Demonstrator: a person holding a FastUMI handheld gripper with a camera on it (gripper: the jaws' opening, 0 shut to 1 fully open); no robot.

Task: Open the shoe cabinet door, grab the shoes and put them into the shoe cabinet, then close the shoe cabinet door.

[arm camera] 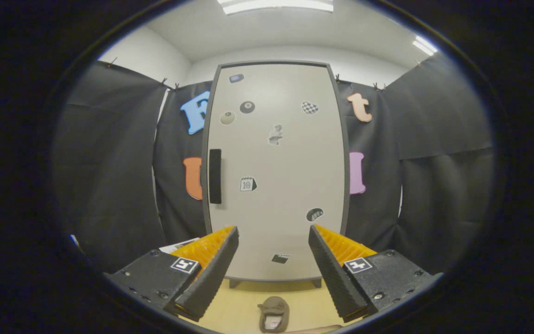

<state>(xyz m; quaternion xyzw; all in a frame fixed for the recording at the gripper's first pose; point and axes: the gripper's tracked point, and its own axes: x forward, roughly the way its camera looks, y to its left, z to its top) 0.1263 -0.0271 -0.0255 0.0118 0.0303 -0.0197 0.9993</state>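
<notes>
Facing the closed shoe cabinet door [285, 176], gripper [272, 253] spread wide, holding nothing. Brown shoe [274, 313] lies on the floor [234, 311] between the fingers (near the cabinet's foot). Door-opening step looks pending; next move likely calls for reaching the black handle [215, 176].

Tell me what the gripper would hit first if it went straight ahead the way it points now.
Most likely the closed cabinet door, on its lower part to the right of the black handle. The gripper is open and holds nothing. The shoe lies on the floor between the fingers, seemingly below that line. Depth is hard to judge.
</notes>
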